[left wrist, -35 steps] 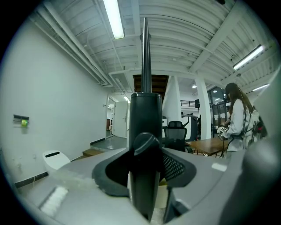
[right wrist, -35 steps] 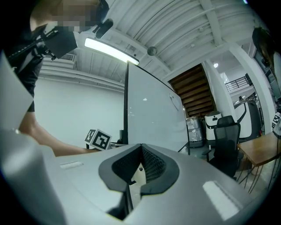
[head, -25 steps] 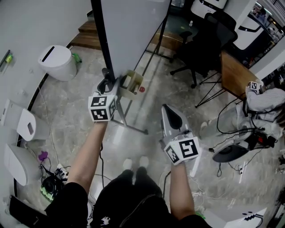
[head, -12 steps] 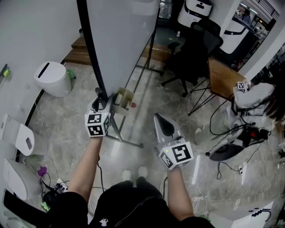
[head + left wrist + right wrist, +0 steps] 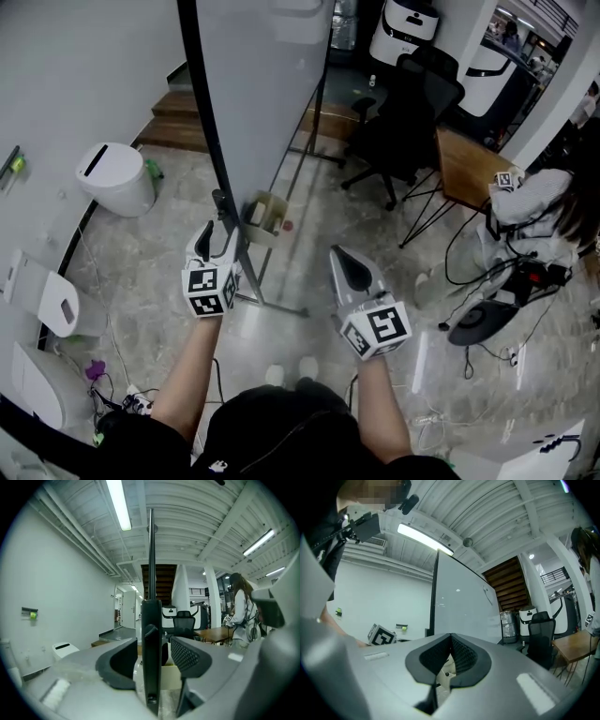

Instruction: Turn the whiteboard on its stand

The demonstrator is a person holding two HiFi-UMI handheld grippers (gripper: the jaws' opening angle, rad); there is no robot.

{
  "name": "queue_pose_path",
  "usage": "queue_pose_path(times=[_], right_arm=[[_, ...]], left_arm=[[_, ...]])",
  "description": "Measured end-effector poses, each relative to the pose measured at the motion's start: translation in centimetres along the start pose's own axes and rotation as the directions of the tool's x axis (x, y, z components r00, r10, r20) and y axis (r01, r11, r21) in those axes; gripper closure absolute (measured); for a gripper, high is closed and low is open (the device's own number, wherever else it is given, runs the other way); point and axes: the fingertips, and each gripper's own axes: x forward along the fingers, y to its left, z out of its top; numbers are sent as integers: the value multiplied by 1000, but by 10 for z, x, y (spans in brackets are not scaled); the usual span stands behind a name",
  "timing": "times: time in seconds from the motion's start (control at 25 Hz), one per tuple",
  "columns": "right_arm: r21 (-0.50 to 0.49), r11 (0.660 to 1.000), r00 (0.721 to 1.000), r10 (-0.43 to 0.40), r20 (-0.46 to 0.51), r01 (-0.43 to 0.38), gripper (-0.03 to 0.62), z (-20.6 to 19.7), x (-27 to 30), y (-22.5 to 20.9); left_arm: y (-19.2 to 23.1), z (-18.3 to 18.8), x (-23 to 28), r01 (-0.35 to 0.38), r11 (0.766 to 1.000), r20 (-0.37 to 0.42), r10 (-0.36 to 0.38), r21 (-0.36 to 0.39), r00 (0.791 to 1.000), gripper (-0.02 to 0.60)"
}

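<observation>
Two grippers, head view: the left gripper (image 5: pixel 220 239) is held at the black side edge of the tall white-faced whiteboard (image 5: pixel 267 84). The right gripper (image 5: pixel 342 258) is kept apart from the board, over the pale marbled floor (image 5: pixel 141 253).
Whiteboard, head view: it is stood upright on its thin metal stand (image 5: pixel 277 305) and is seen nearly edge-on. A small beige tray (image 5: pixel 265 217) is fixed low on it.
Surroundings, head view: a round white bin (image 5: pixel 117 178) is seen at the left. A black office chair (image 5: pixel 403 122) and a brown wooden desk (image 5: pixel 464 164) are seen at the right.
Left gripper (image 5: pixel 152 644), left gripper view: it is released. The jaws are parted and have just been opening. The black frame edge (image 5: pixel 151 564) is seen upright between them and is not pressed by the pads.
Background, left gripper view: a long ceiling light (image 5: pixel 119 503) is seen above, and a person (image 5: pixel 241 606) at the right.
Right gripper (image 5: pixel 451 637), right gripper view: it is clenched, tip against tip, and nothing is held.
Whiteboard (image 5: pixel 464 602), right gripper view: its white face is seen ahead, and the left gripper's marker cube (image 5: pixel 382 634) at the lower left.
</observation>
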Motion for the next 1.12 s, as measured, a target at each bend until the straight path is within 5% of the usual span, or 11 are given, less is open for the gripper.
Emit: queue_pose_path(times=[0.36, 0.8, 1.12], right_arm=[[4, 1000, 1000, -15, -8, 15, 591, -2, -2, 7], [1, 1000, 1000, -26, -18, 26, 590, 3, -36, 28], [5, 999, 999, 33, -13, -33, 591, 17, -80, 24]], left_arm=[[-62, 50, -42, 156, 986, 108, -161, 53, 981, 573], [-130, 68, -58, 307, 952, 167, -302, -6, 939, 578], [-198, 62, -89, 338, 941, 163, -334, 8, 928, 578]])
